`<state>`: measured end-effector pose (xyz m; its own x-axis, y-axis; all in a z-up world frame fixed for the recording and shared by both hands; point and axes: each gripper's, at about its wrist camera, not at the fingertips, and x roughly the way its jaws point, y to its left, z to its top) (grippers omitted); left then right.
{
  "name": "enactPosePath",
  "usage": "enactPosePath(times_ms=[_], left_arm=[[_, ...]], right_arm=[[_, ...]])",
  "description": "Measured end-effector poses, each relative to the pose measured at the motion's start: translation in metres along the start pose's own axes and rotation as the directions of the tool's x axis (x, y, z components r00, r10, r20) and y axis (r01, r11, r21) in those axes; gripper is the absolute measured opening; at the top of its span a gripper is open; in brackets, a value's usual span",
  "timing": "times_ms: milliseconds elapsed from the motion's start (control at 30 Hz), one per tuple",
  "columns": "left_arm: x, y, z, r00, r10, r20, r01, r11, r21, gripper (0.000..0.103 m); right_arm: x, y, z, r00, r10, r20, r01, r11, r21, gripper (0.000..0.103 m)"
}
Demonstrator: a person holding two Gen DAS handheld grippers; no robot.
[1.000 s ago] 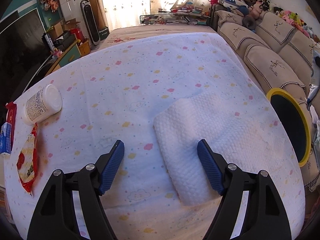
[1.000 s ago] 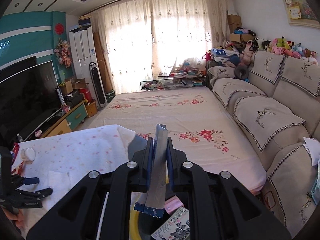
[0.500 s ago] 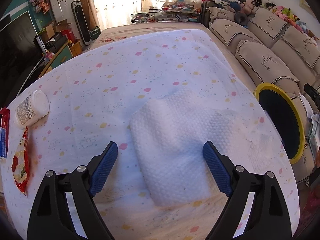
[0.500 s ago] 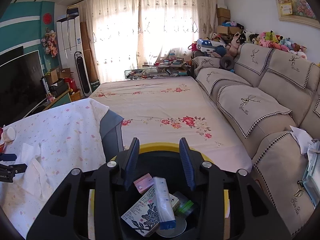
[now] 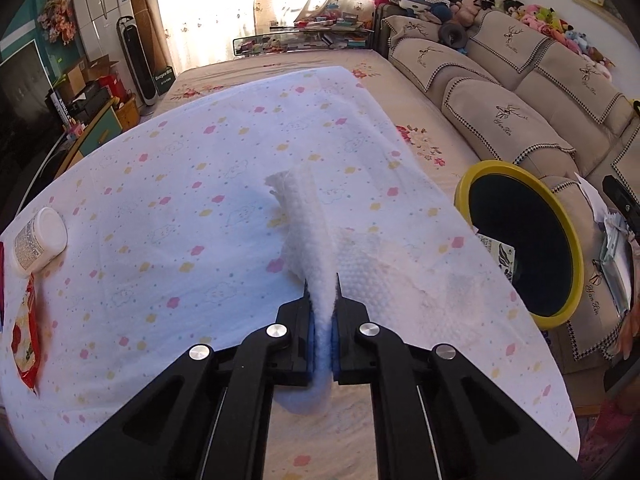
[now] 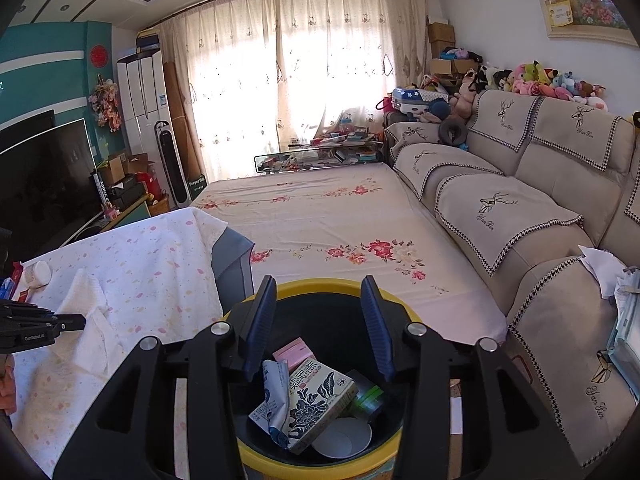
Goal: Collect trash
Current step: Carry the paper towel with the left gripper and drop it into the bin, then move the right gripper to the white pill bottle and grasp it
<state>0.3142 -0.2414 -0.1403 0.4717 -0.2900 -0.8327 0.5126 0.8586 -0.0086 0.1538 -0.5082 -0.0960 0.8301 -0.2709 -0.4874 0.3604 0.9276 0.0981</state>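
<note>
My left gripper (image 5: pixel 322 312) is shut on a white textured paper towel (image 5: pixel 310 232), pinching a ridge of it up off the table; the towel also shows in the right wrist view (image 6: pixel 90 320). My right gripper (image 6: pixel 318 328) is open and empty, held right over the yellow-rimmed black trash bin (image 6: pixel 320 286). In the bin lie a blue-white wrapper (image 6: pixel 276 396), a patterned carton (image 6: pixel 316 396), a pink box and a paper cup. The bin also shows in the left wrist view (image 5: pixel 576 248), right of the table.
A white jar (image 5: pixel 38 240) and a red snack packet (image 5: pixel 26 328) lie at the table's left edge on the spotted cloth (image 5: pixel 180 208). A sofa (image 6: pixel 520 208) runs along the right. A flowered bed (image 6: pixel 332 224) lies beyond the table.
My left gripper closed on the towel and bunched it up. My right gripper opened and the wrapper dropped into the bin.
</note>
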Motion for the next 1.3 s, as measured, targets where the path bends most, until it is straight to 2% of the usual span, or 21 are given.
enactPosePath(times_ms=[267,500,733,867,1000,1033,1100,1133,1167,1300], left_arm=[[-0.035,-0.052,0.02,0.995,-0.082,0.056,0.079,0.995,0.065,0.006],[-0.052,-0.122,0.052,0.981,-0.174,0.09,0.159,0.976,0.152,0.006],[-0.045,-0.185,0.076,0.96,-0.264,0.089,0.242,0.948,0.205,0.006],[-0.033,-0.212,0.083,0.959,-0.269,0.089,0.245,0.945,0.218,0.006],[-0.007,-0.229,0.085,0.967,-0.25,0.058,0.231,0.948,0.22,0.008],[0.0,-0.233,0.085,0.969,-0.241,0.049,0.225,0.949,0.221,0.011],[0.013,-0.238,0.082,0.974,-0.224,0.034,0.211,0.951,0.224,0.032],[0.017,-0.238,0.079,0.976,-0.212,0.04,0.198,0.954,0.225,0.058],[0.019,-0.237,0.078,0.978,-0.201,0.052,0.185,0.957,0.225,0.074],[0.013,-0.232,0.068,0.975,-0.217,0.047,0.201,0.953,0.228,0.075]], right_arm=[[-0.028,-0.011,0.003,0.998,-0.022,0.059,0.022,1.0,0.004,0.042],[-0.049,-0.041,0.0,0.994,-0.077,0.079,0.074,0.997,0.038,0.042],[-0.065,-0.072,-0.007,0.988,-0.137,0.075,0.131,0.988,0.076,0.042],[-0.069,-0.082,-0.013,0.985,-0.158,0.066,0.152,0.985,0.088,0.042],[-0.071,-0.086,-0.016,0.984,-0.165,0.064,0.158,0.982,0.101,0.044],[-0.072,-0.086,-0.016,0.984,-0.166,0.065,0.159,0.982,0.103,0.045],[-0.073,-0.084,-0.015,0.984,-0.164,0.066,0.157,0.982,0.105,0.046],[-0.074,-0.083,-0.015,0.984,-0.162,0.067,0.155,0.982,0.104,0.047],[-0.075,-0.082,-0.015,0.985,-0.161,0.068,0.153,0.983,0.103,0.047],[-0.078,-0.079,-0.014,0.985,-0.156,0.076,0.149,0.984,0.099,0.047]])
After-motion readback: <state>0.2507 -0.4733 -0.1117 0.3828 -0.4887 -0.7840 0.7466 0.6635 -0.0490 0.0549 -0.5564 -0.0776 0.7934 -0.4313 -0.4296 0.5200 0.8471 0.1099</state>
